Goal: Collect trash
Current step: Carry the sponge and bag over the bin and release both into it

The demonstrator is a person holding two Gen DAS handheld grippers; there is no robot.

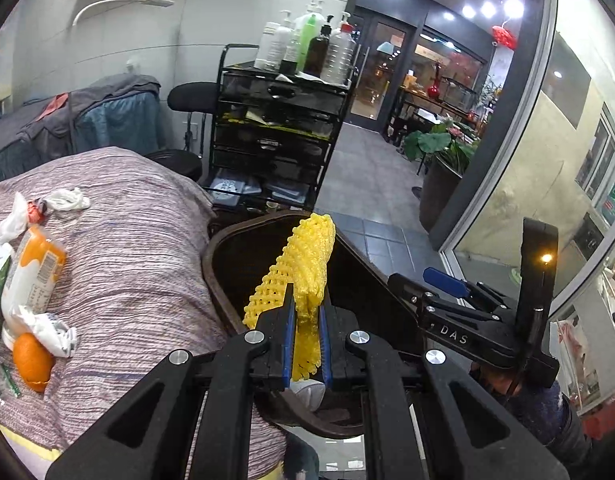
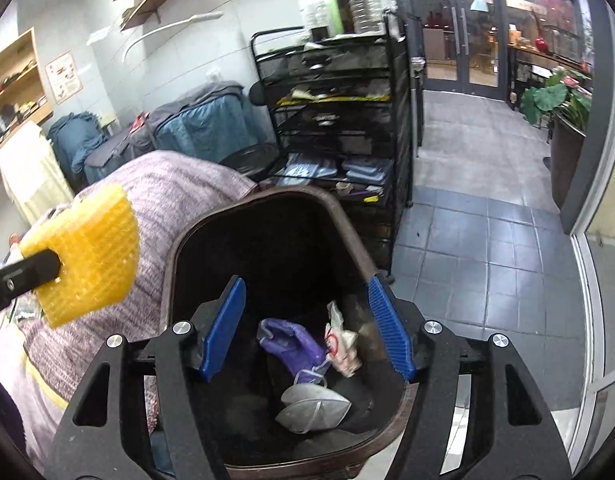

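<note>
My left gripper [image 1: 307, 312] is shut on a yellow foam fruit net [image 1: 307, 264], held over the near rim of the dark brown trash bin [image 1: 215, 264]. The right wrist view shows that net [image 2: 89, 256] at the left beside the bin [image 2: 179, 264]. My right gripper [image 2: 307, 328] stands open above the bin's mouth, with nothing between its blue pads [image 2: 223, 328]. Inside the bin lie a purple glove [image 2: 295, 344], a white wrapper [image 2: 343, 344] and a grey face mask [image 2: 311, 404]. On the striped bedspread [image 1: 127, 264] rest an orange-and-white packet [image 1: 31, 276], an orange peel [image 1: 31, 360] and crumpled white wrappers [image 1: 65, 200].
A black mesh trolley [image 1: 279, 128] with bottles on top stands behind the bin. Grey tiled floor [image 2: 479, 252] runs to the right toward glass doors. A potted plant [image 1: 443, 148] sits by the glass wall. Covered furniture and shelves line the left wall.
</note>
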